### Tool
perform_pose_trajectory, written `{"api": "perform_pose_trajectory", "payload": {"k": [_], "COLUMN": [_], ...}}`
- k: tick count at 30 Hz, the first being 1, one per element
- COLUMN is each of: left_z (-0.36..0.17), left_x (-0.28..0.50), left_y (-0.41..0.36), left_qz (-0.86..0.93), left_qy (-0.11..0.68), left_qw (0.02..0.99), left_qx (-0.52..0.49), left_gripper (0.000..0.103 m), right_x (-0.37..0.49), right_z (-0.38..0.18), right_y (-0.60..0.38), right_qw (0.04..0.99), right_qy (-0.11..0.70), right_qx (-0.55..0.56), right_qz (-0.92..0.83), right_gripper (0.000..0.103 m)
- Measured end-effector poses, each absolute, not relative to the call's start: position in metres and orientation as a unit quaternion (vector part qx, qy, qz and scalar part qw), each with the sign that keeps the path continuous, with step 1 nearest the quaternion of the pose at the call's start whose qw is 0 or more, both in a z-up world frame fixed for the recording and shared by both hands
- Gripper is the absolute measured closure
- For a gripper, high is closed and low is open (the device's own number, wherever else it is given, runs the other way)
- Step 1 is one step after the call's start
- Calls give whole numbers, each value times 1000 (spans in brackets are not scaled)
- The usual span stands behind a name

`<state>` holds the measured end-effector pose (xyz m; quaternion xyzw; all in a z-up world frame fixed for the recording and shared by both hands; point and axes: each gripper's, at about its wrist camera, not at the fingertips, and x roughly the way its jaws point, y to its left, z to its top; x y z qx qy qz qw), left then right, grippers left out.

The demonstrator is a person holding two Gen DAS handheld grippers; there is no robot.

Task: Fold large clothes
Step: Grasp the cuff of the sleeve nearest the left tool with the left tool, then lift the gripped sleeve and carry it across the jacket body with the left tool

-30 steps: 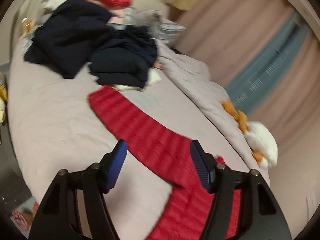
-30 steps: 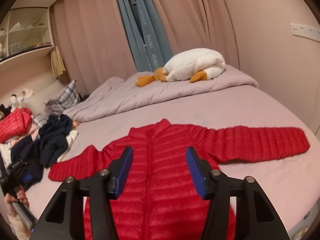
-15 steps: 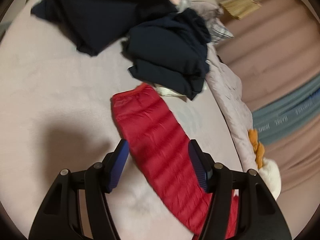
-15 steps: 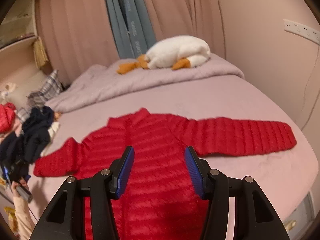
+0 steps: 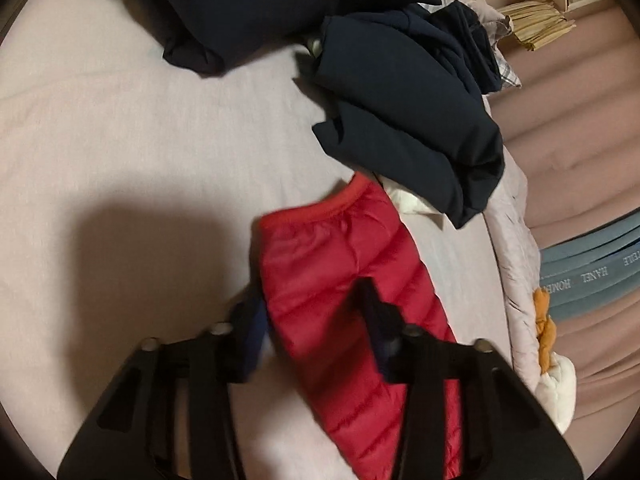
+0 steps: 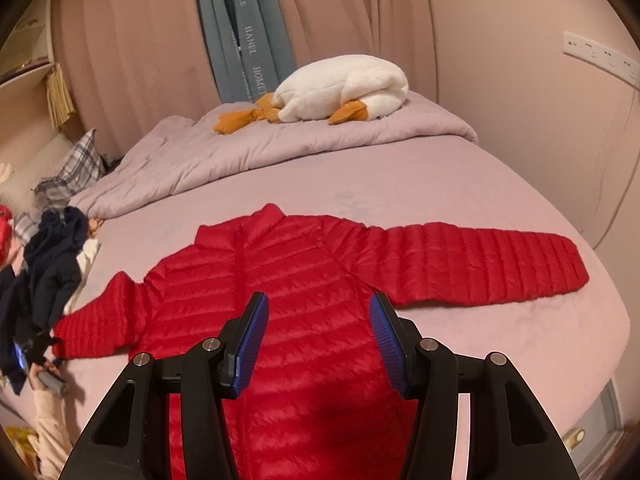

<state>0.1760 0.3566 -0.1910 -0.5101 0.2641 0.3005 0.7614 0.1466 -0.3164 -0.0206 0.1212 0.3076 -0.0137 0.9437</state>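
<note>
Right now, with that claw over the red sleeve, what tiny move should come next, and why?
Probably close the left gripper on the red jacket sleeve near its cuff: its open fingers straddle the sleeve, which lies flat, stretched outward, unfolded.

My right tongs (image 6: 316, 334) hung with jaws apart above the red puffer jacket (image 6: 288, 280), which lay flat on the bed (image 6: 460, 184), both sleeves spread. A plush goose (image 6: 344, 88) rested on the folded duvet (image 6: 256, 146) beyond.

A home bedroom: a bed (image 6: 500, 184) with a rumpled duvet (image 6: 280, 144), a plush goose (image 6: 344, 88) at its far edge, and pink floor-length curtains (image 6: 132, 60) behind.
</note>
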Motion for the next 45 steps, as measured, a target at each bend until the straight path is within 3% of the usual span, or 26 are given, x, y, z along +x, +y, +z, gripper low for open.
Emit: {"api": "perform_pose_trajectory", "payload": {"k": [1,2,6,23,45], "left_z": [-192,-192,-173,-25,32], "left_x": [177,177,174,156,126], "left_y": [358,358,344,204,75], "left_qz": [301,302,325,239,113], "left_qy": [265,265,261,186,172], "left_qw": [761,761,777,882,940], "left_qx": [-510,-509,-471,-360,-274], "left_gripper": [86,91,96,98,98], "right_x": [149,151,152,171,120], "right_z": [-21,-22,-21,-17,-19], "right_y": [-316,-315,-315,-314,-340], "right_qw": [943,942,943,948,955], "right_qy": [309,312,311,287,259], "right_qx": [121,121,121,133,141], "right_qz": [-10,-10,-8,31,13], "right_gripper": [49,49,49,49,49]}}
